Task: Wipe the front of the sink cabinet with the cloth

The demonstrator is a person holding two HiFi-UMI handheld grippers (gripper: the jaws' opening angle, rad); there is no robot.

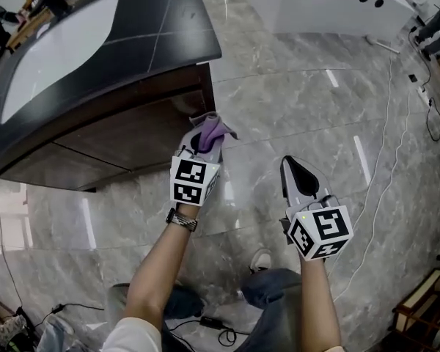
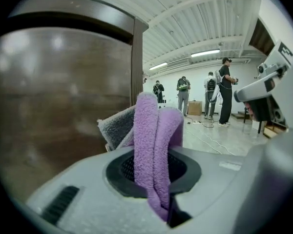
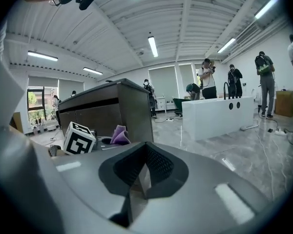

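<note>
Cloth at the cabinet corner; 1 claw working, 1 idle.
Head view: your left claw (image 1: 204,139) clamps the purple cloth (image 1: 214,130) at the right edge of the sink cabinet front (image 1: 125,141), placed, I judge, for wiping; the sink basin (image 1: 55,50) shows nothing inside. Left gripper view: the jaws pinch the folded cloth (image 2: 154,140), with the sink cabinet front (image 2: 58,96) just beside it. Right gripper view: your right claw (image 3: 144,172) is closed on nothing and held apart.

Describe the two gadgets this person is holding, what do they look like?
Both are pale grey plastic shells. The left claw and right claw taper forward, lined with black ribbed pads. Each carries a white cube printed with black square markers. A wristband sits on the left wrist, and a white sleeve shows above.
</note>
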